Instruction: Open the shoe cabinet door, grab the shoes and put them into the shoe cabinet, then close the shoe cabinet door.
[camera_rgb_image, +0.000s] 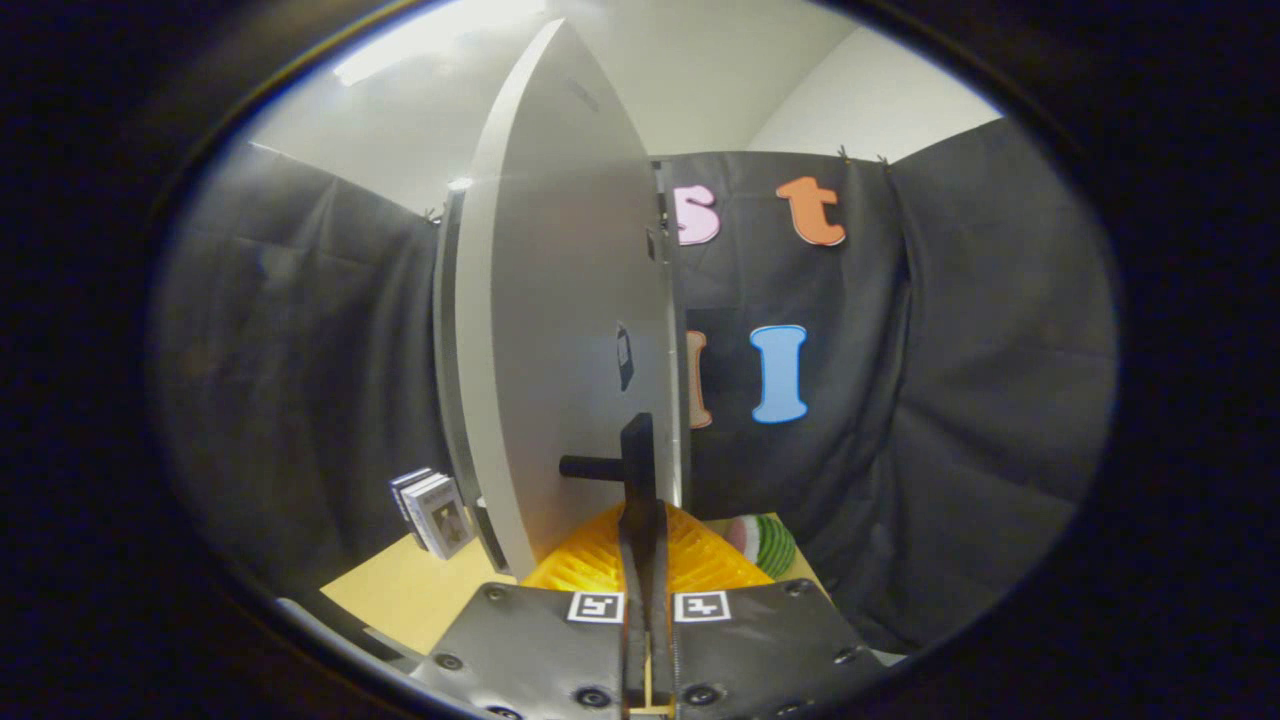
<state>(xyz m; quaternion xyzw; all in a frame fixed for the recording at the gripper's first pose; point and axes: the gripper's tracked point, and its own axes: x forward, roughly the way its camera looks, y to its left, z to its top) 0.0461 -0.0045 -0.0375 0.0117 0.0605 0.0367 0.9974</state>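
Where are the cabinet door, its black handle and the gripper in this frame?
cabinet door (555, 330), gripper view: middle of its grey face.
black handle (637, 455), gripper view: the upright bar.
gripper (645, 520), gripper view: between the fingertips, shut on the handle.

One shoe cabinet door (560, 330) is standing ajar, carrying one black handle (630, 455). One hand-held gripper (645, 540) is showing two fingers (640, 530) pressed together by that handle, each bearing one square marker. Two small boxes (432, 510), one orange ribbed item (700, 560) and one watermelon-patterned item (765, 542) are sitting on one worktop (410, 590).
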